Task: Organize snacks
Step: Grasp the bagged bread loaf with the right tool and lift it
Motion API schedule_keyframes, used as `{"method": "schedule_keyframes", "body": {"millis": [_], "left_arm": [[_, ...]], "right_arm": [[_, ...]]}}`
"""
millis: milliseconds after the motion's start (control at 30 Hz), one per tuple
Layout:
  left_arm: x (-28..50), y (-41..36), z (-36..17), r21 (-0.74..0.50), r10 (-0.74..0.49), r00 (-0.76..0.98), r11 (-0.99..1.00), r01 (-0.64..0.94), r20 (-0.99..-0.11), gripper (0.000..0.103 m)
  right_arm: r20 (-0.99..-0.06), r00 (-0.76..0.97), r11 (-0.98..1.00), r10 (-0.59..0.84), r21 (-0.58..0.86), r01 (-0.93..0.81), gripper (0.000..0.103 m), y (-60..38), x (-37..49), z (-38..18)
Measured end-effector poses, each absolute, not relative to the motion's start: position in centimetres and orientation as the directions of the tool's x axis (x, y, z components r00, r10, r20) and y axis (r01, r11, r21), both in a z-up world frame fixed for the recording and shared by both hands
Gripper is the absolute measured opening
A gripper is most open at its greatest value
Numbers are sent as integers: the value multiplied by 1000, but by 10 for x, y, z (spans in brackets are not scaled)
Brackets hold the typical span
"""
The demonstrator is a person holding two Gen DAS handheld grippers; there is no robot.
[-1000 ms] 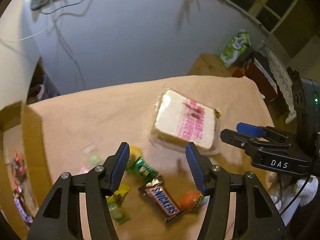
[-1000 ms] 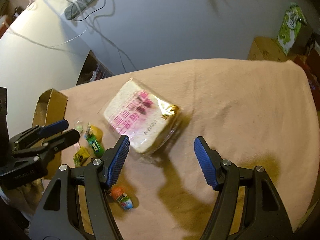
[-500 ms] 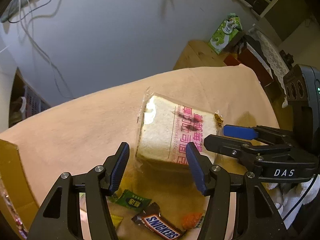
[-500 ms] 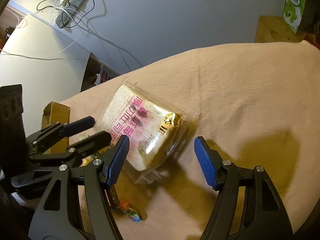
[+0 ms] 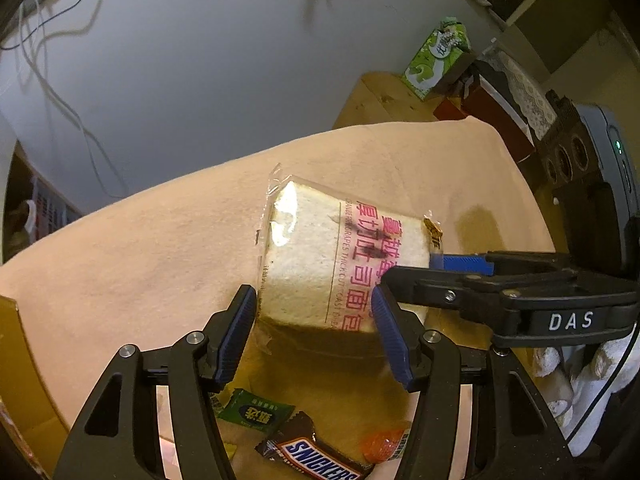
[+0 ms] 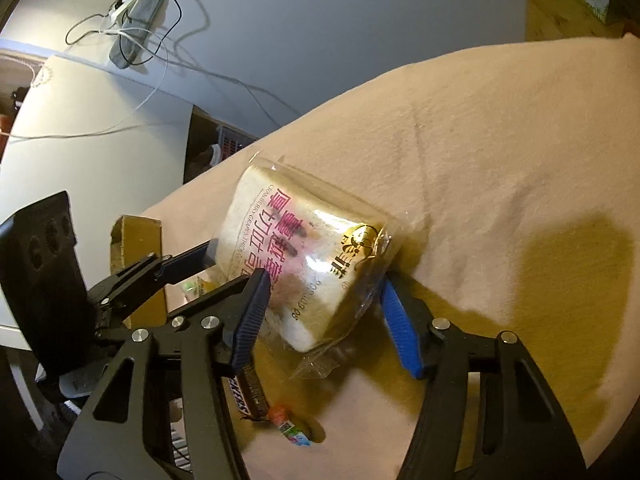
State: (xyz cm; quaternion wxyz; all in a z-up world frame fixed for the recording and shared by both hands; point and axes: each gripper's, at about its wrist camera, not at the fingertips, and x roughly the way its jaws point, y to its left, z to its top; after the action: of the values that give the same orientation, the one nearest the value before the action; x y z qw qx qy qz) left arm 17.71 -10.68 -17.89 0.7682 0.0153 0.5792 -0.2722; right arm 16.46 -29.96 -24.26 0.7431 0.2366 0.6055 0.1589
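A wrapped loaf of sliced bread (image 5: 320,256) with pink print lies on the peach cloth. My left gripper (image 5: 312,320) hangs open at the loaf's near edge, its pads level with the wrapper's sides. The right gripper (image 6: 324,300) straddles a corner of the bread (image 6: 288,248); its jaws are closing, with the pads right at the crinkled wrapper but not visibly squeezing it. From the left wrist view the right gripper (image 5: 412,268) reaches in over the loaf's right end. Under the left gripper lie a Snickers bar (image 5: 316,456), a green candy (image 5: 256,414) and an orange candy (image 5: 380,444).
A cardboard box (image 6: 136,240) stands at the cloth's left edge. The cloth-covered table (image 6: 500,140) stretches to the right. A green carton (image 5: 436,56) sits on a wooden box beyond the far edge. A gloved hand (image 5: 592,380) holds the right gripper. Cables hang on the wall behind.
Both grippers have sunk and closed in on the bread, the left one leaving the candies behind. The right jaws have narrowed around the loaf's corner.
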Motion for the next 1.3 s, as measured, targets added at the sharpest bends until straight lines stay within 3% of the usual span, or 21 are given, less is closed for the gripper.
{"method": "schedule_keyframes", "body": {"millis": [567,1300], "left_arm": [[158,-87,-149,-258,-389,273,873,414,-880,58],[123,43,-100,-240,-275,477,962,134,-835,57]], "right_arm": [[-832,243,862,499,504,-43,54,-272,164,-207],[-804,189,806,564,485,-340,54,-131,175,-140]]}}
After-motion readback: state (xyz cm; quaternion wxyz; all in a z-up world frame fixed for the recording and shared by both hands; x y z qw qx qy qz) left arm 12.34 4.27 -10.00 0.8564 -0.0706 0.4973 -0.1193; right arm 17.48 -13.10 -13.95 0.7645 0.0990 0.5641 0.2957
